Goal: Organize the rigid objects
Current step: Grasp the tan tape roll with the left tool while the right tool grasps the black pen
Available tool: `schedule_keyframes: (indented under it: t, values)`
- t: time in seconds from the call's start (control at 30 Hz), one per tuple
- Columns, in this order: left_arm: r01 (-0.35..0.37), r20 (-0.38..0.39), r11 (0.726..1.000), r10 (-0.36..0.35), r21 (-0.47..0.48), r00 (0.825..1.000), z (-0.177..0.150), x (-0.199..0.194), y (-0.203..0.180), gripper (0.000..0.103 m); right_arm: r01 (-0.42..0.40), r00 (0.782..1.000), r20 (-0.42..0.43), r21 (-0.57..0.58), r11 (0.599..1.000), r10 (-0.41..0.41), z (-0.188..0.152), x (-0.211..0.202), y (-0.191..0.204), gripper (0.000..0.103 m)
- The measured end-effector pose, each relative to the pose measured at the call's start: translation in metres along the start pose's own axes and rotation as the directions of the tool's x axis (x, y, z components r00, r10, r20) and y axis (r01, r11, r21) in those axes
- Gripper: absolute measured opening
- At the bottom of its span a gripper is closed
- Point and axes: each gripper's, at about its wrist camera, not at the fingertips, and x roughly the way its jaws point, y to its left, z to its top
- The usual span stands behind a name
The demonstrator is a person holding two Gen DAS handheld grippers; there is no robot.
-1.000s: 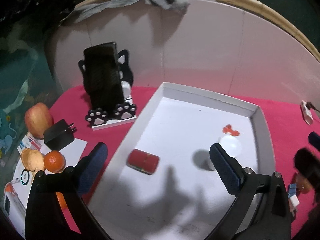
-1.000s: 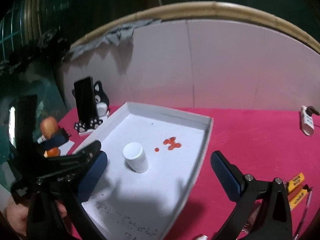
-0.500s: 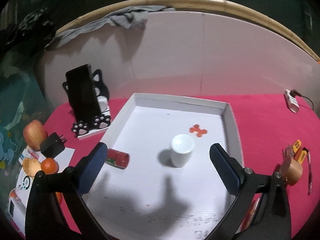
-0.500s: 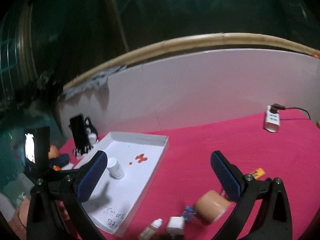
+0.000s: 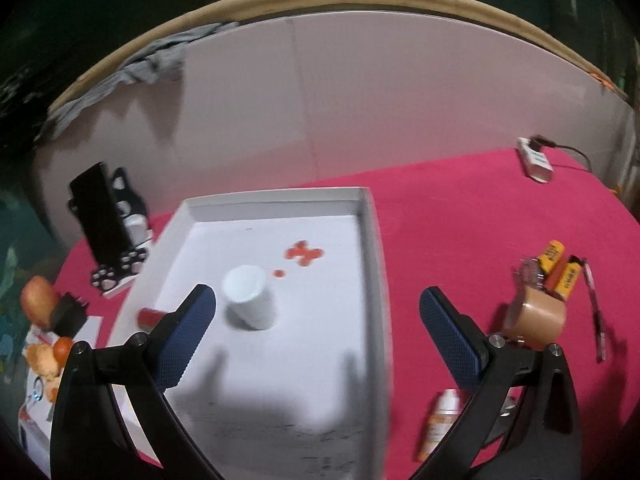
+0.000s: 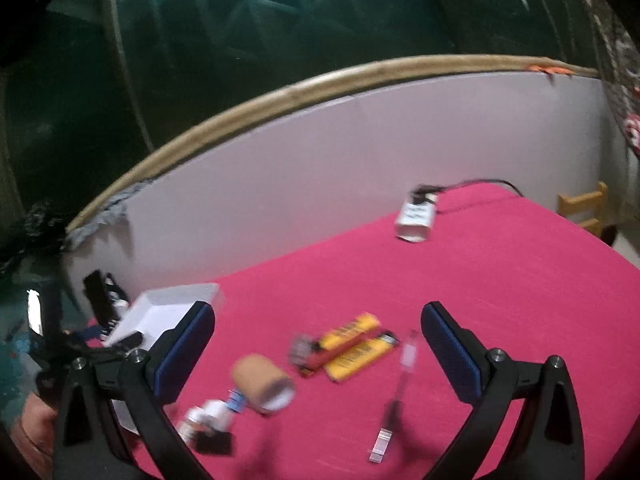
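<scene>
1. Both cameras have swung right since a second ago: the tray [image 5: 372, 248] has slid from centre to the left half of the left view, and in the right view it has shrunk to the lower left corner, with the loose pile now centre frame.
2. That reads as a hunt for the next pick; the tray already holds a white cup [image 5: 249, 298], a red cylinder [image 5: 150, 317] at its left wall and some small orange bits [image 5: 304, 255].
3. The left gripper [image 5: 316, 338] hangs wide open and empty over the tray's right wall.
4. The right gripper [image 6: 318, 350] is also spread, holding nothing, above the red cloth [image 6: 500, 280].
5. Between its fingers, lower centre: a tape roll [image 6: 262, 384], two yellow lighters [image 6: 356, 342] touching side by side, a thin pen [image 6: 400, 384] to their right, and a small bottle [image 6: 204, 420] at lower left, all blurred.
6. Nothing blocks them, though they lie close together, so a clean single grab may be fiddly.
7. Upper right: a white plug block [image 6: 416, 220] with its cord, well apart.
</scene>
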Motion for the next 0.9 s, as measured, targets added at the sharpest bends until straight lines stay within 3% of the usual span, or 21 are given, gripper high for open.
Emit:
schedule_keyframes:
  t: [0.17, 0.23, 0.33, 0.4, 0.63, 0.7, 0.83, 0.9]
  values:
    - [0.173, -0.015, 0.981, -0.172, 0.093, 0.985, -0.003, 0.004, -0.035, 0.103, 0.067, 0.996, -0.057, 0.069, 0.995, -0.063, -0.018, 0.0, -0.045, 0.103]
    - [0.267, -0.036, 0.954, -0.265, 0.139, 0.964, -0.003, 0.006, -0.053, 0.103, 0.082, 0.995, -0.07, 0.102, 0.991, -0.075, -0.024, -0.002, -0.061, 0.103]
    - [0.347, -0.059, 0.913, -0.343, 0.214, 0.938, -0.003, 0.008, -0.08, 0.103, 0.095, 0.993, -0.077, 0.142, 0.985, -0.084, -0.027, -0.004, -0.076, 0.103]
    - [0.362, -0.097, 0.892, -0.348, 0.272, 0.932, -0.005, 0.013, -0.103, 0.103, 0.098, 0.993, -0.075, 0.153, 0.983, -0.087, -0.028, -0.005, -0.081, 0.103]
    - [0.379, -0.179, 0.86, -0.336, 0.343, 0.925, -0.01, 0.038, -0.158, 0.102, 0.111, 0.987, -0.133, 0.125, 0.986, -0.094, -0.032, 0.011, -0.082, 0.103]
    - [0.384, -0.187, 0.85, -0.338, 0.36, 0.923, -0.011, 0.042, -0.167, 0.095, 0.124, 0.977, -0.181, 0.078, 0.989, -0.108, -0.035, 0.022, -0.077, 0.103]
    - [0.393, -0.213, 0.85, -0.337, 0.35, 0.917, -0.013, 0.051, -0.171, 0.05, 0.143, 0.951, -0.271, -0.051, 0.988, -0.151, -0.042, 0.046, -0.06, 0.103]
    - [0.404, -0.213, 0.854, -0.35, 0.328, 0.912, -0.013, 0.052, -0.164, 0.048, 0.138, 0.941, -0.3, -0.094, 0.986, -0.16, -0.047, 0.057, -0.053, 0.103]
